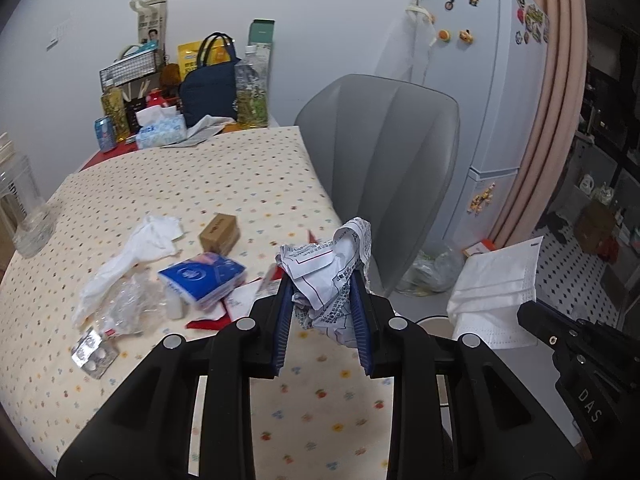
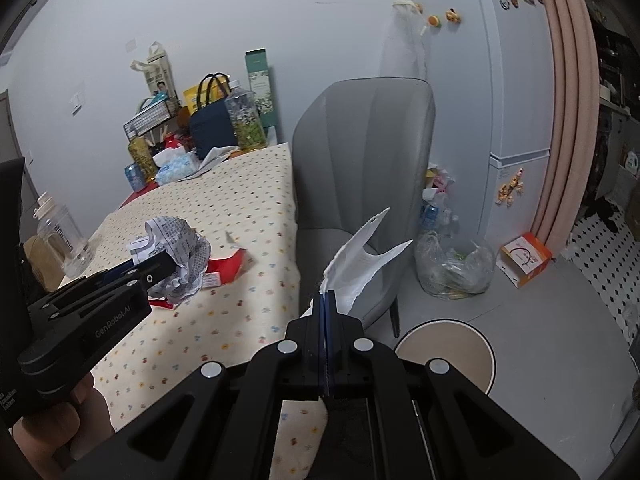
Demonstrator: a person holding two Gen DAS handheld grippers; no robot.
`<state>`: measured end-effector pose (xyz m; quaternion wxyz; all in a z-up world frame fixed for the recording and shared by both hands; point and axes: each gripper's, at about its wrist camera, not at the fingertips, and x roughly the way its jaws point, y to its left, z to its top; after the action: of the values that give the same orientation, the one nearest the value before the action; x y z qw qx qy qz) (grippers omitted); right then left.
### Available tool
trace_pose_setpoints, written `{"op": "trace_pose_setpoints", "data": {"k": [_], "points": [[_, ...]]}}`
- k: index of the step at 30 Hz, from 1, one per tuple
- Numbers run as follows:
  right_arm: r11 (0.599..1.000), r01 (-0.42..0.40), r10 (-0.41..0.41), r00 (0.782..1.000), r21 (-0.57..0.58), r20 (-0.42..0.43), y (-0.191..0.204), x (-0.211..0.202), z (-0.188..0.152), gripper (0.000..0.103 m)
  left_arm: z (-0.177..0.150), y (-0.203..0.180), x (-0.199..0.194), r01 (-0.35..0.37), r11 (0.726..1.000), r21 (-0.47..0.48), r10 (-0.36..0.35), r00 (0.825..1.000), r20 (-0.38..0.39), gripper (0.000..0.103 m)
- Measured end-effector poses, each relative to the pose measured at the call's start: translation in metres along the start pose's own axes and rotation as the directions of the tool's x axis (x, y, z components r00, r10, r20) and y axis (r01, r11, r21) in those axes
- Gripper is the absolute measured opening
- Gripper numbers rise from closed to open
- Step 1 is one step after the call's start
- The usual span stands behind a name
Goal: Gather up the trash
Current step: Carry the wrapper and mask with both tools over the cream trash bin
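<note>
Left gripper (image 1: 323, 296): your blue pads (image 1: 280, 320) are clamped on a crumpled printed paper (image 1: 332, 276), held above the near edge of the table (image 1: 200, 184). Right gripper (image 2: 325, 300): your jaws are pressed together on a white face mask (image 2: 360, 264), which fans upward in front of the grey chair (image 2: 360, 152). In the left view the mask (image 1: 496, 288) hangs just beside the paper, off the table's edge, above the round stool (image 2: 444, 352).

Behind the chair stands the fridge (image 2: 500, 80). A clear bag of rubbish (image 2: 454, 268) sits on the floor between chair and fridge, with an orange box (image 2: 524, 258) near it.

On the table, left of the held paper, the remaining trash lies close together: a white tissue (image 1: 132, 256), a blue tissue pack (image 1: 204, 278), clear plastic wrap (image 1: 128, 308), red scraps (image 1: 212, 318), a brown box (image 1: 220, 232) and a blister pack (image 1: 94, 354). A clear jar (image 1: 26, 212) stands at the table's left edge, well apart from them. Bottles, bags and a tissue box (image 1: 160, 130) crowd the far end.
</note>
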<state>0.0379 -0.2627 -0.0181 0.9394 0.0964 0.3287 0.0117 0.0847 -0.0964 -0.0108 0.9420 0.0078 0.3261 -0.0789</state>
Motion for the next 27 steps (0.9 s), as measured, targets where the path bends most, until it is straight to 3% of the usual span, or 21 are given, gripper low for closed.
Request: {"op": "trace_pose_setpoints", "data": {"k": [19, 27], "points": [[0.980, 0.119, -0.116, 0.993, 0.161, -0.024, -0.109, 0.028, 0.008, 0.002, 0.020, -0.110, 0.084, 0.121, 0.985, 0.126, -0.108, 0.989, -0.104, 0.027], [0.963, 0.147, -0.134, 0.988, 0.227, -0.073, -0.152, 0.060, 0.003, 0.002, 0.020, -0.140, 0.119, 0.134, 0.978, 0.161, -0.108, 0.981, -0.161, 0.027]]}}
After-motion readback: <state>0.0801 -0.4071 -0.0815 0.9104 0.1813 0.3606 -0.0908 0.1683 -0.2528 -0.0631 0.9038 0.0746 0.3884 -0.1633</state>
